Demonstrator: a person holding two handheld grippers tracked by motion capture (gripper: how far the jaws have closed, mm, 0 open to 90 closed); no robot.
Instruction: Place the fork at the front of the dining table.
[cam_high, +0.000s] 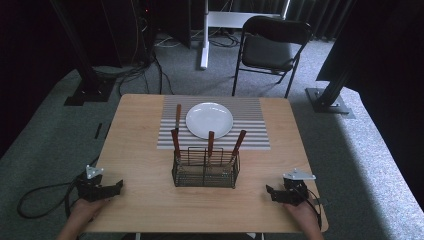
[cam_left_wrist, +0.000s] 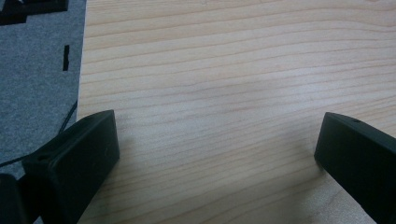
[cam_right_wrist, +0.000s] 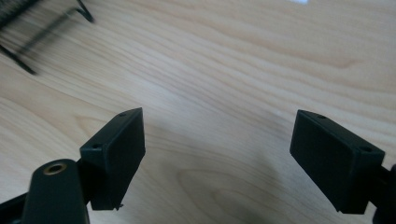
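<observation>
A black wire basket (cam_high: 205, 169) stands at the middle of the wooden table (cam_high: 140, 150); three brown-handled utensils (cam_high: 210, 142) stick up out of it. Behind it a white plate (cam_high: 209, 120) rests on a striped placemat (cam_high: 250, 125), and one more brown-handled utensil (cam_high: 177, 115) lies just left of the plate. My left gripper (cam_high: 118, 187) rests near the front left corner, open, nothing between its jaws (cam_left_wrist: 217, 140). My right gripper (cam_high: 270, 193) sits near the front right corner, also open and empty (cam_right_wrist: 217, 135). A corner of the basket (cam_right_wrist: 28, 28) appears at the upper left of the right gripper view.
A black folding chair (cam_high: 270, 47) stands beyond the table's far edge. Dark frame posts (cam_high: 82, 75) and their feet flank the table on the grey carpet. A cable (cam_high: 35, 197) trails from the left gripper over the floor. Bare wood stretches between basket and grippers.
</observation>
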